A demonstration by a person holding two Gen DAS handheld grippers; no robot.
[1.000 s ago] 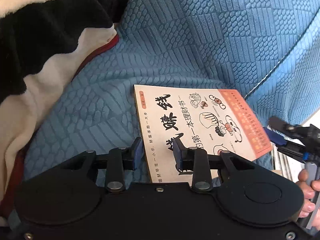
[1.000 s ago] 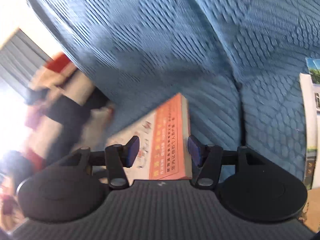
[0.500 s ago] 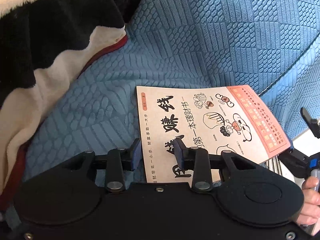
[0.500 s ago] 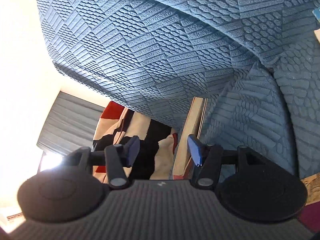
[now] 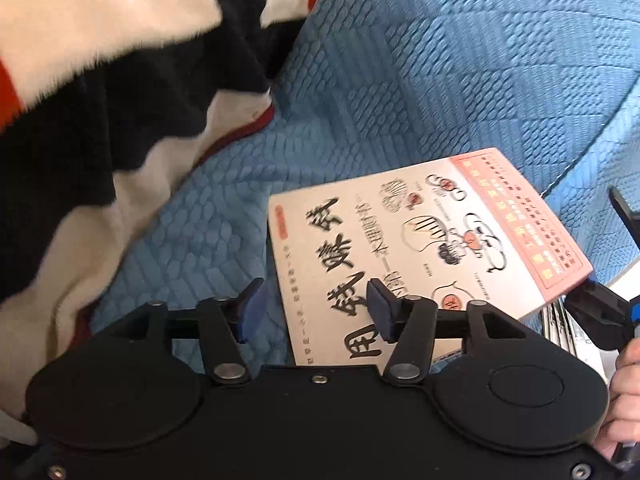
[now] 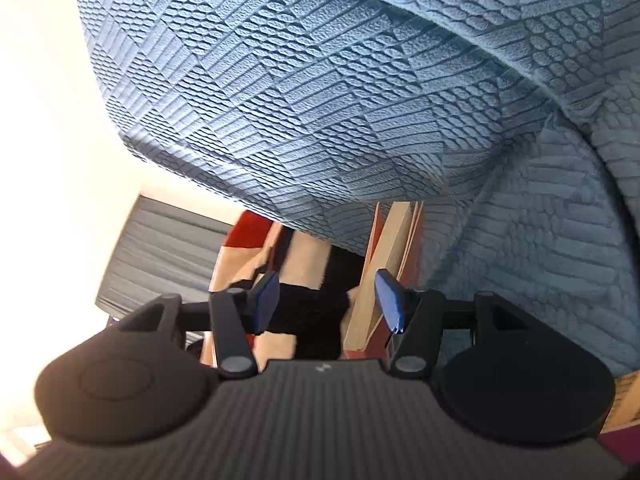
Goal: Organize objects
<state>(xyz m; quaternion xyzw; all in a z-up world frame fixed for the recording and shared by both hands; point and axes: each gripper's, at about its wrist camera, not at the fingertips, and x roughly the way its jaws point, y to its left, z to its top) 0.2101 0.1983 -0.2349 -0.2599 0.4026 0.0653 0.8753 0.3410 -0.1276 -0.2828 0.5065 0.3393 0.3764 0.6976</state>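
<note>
**Left gripper lets go of the book's near edge; the right one waits at its far end**

Left gripper [image 5: 314,310] points down at the blue textured sofa cover [image 5: 440,80], and its jaws are opening. The near edge of the book [image 5: 420,248] lies in the gap between the blue pads, closer to the right-hand pad, and neither pad presses on it.

That book is a cream paperback with large black characters, small cartoon drawings and an orange-pink band along its far end. It rests face up on the sofa cover, with the band end reaching out past the edge of the seat toward the right gripper [image 5: 596,304], which shows at the frame's right side with a hand [image 5: 624,392] behind it.

From the right wrist camera, the right gripper [image 6: 326,300] has its pads parted. The book [image 6: 390,264] appears edge-on just inside the right-hand pad; whether the two touch cannot be told, and the other pad is well clear of it.

A fleece blanket [image 5: 100,140] in black, cream and red lies heaped on the sofa, left of the book.
</note>
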